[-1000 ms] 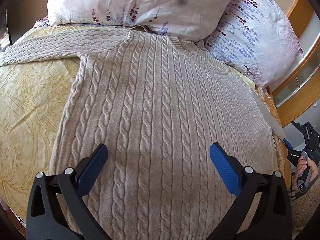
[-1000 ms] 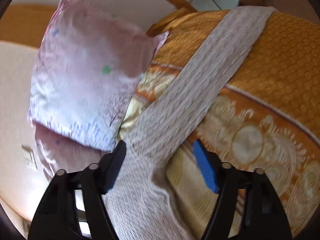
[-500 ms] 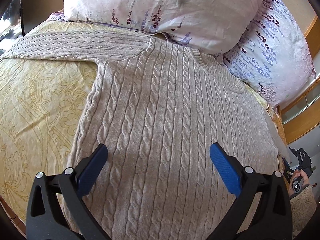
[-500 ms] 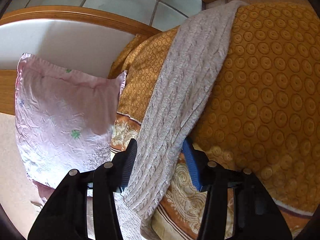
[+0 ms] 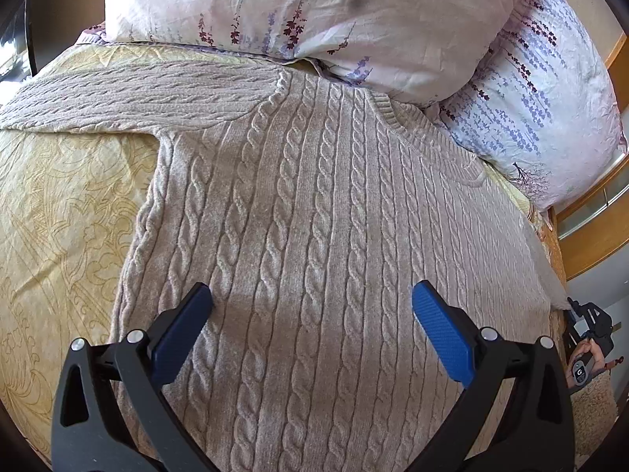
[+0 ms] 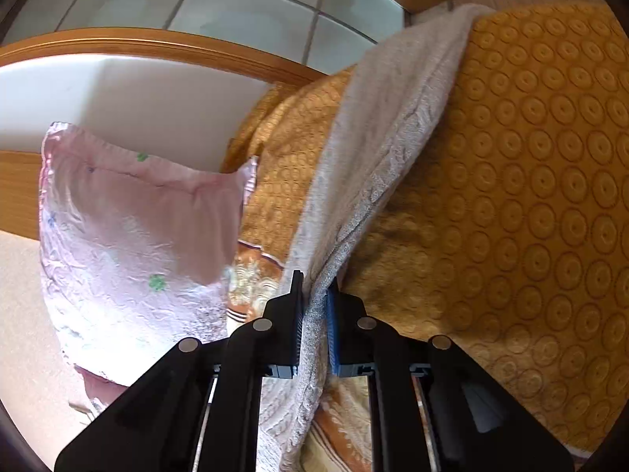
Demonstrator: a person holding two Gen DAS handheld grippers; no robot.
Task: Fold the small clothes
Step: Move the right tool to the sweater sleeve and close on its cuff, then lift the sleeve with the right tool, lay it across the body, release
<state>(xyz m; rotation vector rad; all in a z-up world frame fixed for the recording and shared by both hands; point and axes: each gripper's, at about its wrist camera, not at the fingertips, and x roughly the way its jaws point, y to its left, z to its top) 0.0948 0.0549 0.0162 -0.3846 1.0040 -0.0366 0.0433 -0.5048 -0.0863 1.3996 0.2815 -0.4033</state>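
Here I am looking at the bed (image 5: 59,212), its yellow patterned cover taking up most of both views. The sweater (image 5: 314,236), a beige cable-knit, is lying flat across the middle of the bed with its neckline toward the head edge, where two floral pillows (image 5: 314,11) are leaning, touching the collar. One sleeve (image 5: 137,98) is stretching out flat toward the bed's left edge; the other sleeve (image 6: 385,149) is draping over the right edge and hanging down the orange side of the cover.

I am holding the left gripper (image 5: 312,306) just above the sweater's lower body, its blue pads standing wide apart with nothing between them. The right gripper (image 6: 314,310) is sitting at the bed's right edge, its jaws having just come together, and they are now pinching the hanging sleeve between the pads. In the left wrist view that gripper is showing small beyond the right edge, with a hand (image 5: 589,358) on its handle.
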